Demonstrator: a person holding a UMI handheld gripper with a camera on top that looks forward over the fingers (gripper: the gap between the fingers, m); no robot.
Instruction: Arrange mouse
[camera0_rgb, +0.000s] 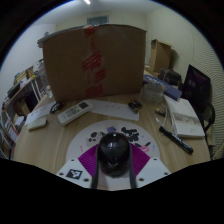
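A black computer mouse (113, 152) sits between my gripper's (113, 170) two fingers, with the magenta pads (88, 160) pressed against both of its sides. The gripper is shut on the mouse. Mouse and fingers are over the near end of a white mat with black markings (100, 130) that lies on the wooden table (45, 145). I cannot tell whether the mouse rests on the mat or is held just above it.
A big cardboard box with red tape (92, 60) stands across the far side of the table. A white keyboard (73, 112) lies ahead on the left. An open book (183, 115) and a black marker (175, 140) lie at the right, near a dark screen (197, 85).
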